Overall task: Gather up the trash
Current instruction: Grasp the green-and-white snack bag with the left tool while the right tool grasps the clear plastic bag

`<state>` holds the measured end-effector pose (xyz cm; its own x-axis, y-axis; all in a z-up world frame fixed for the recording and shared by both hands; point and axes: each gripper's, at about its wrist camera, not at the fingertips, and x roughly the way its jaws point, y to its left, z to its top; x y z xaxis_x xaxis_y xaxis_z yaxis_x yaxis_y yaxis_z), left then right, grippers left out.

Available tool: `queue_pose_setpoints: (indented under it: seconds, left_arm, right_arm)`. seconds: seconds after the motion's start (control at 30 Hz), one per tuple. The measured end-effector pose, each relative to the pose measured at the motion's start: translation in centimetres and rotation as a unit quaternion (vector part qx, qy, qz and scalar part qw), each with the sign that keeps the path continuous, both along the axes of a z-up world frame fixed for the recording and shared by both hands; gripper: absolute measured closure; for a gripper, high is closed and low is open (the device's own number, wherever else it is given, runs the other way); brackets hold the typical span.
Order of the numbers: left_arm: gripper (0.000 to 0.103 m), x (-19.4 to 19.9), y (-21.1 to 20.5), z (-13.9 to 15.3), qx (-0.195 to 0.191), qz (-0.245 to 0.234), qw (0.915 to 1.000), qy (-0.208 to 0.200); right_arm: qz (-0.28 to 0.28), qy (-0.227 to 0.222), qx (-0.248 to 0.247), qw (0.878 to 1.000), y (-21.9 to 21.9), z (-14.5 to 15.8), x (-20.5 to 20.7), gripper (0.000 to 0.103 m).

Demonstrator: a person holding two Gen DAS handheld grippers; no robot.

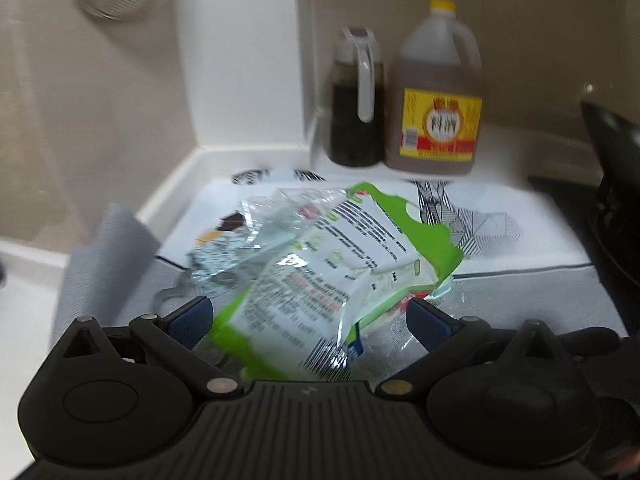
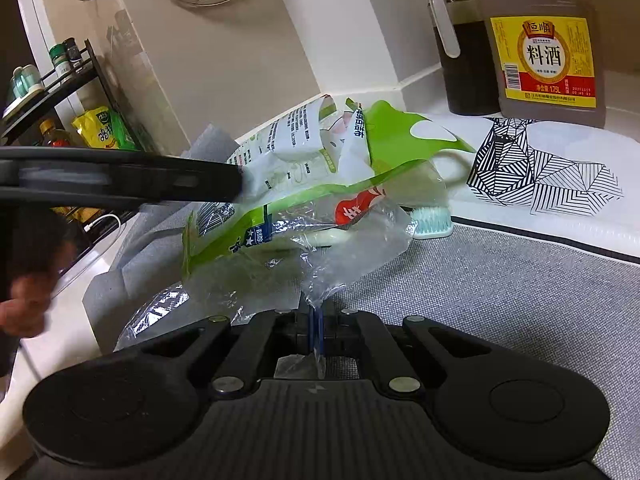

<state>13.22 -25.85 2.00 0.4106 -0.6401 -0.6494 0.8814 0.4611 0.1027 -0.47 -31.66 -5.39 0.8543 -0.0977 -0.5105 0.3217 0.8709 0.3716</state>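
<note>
Crumpled green-and-white plastic wrapper (image 2: 312, 184)

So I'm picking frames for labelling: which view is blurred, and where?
Left wrist view: soft all over, the print on the green wrapper and the cooking wine jug smeared. Right wrist view: mostly sharp, the jug label readable, but the left gripper is streaked and the hand at the edge is blurred.

Brown jug (image 2: 544, 40) yellow label (image 2: 544, 58) reads 恒顺, 料酒, 1.75L
</note>
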Motion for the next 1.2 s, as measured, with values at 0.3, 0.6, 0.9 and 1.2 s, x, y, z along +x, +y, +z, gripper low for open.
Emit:
queue_pose_setpoints:
  seconds: [0.3,0.6,0.9,1.2]
  left_arm:
    - [0.054,-0.1,-2.3,-1.2,0.023,-0.013,0.9995,0.016]
    - [0.070,-2.1,2.8,1.4,-0.029,0.041,0.9987,-0.006]
    - [0.070,-3.3,13.0,5.2,-0.114,0.148,0.9824,-0.010]
    - [0.070,-9.1,26.1,4.1,-0.102,0.233,0.9667,-0.026]
  right_arm:
    - [0.000,-0.002,0.006,1.000,-0.2,0.0,0.1,0.100]
    - [-0.011,-0.003,0.001,1.000,-0.1,0.0,-0.1,0.101]
    - [-0.051,-0.049,0.010,0.997,-0.8,0.5,-1.2,0.100]
    - [-0.074,-0.122,0.010,0.990,-1.3,1.4,-3.1,0.100]
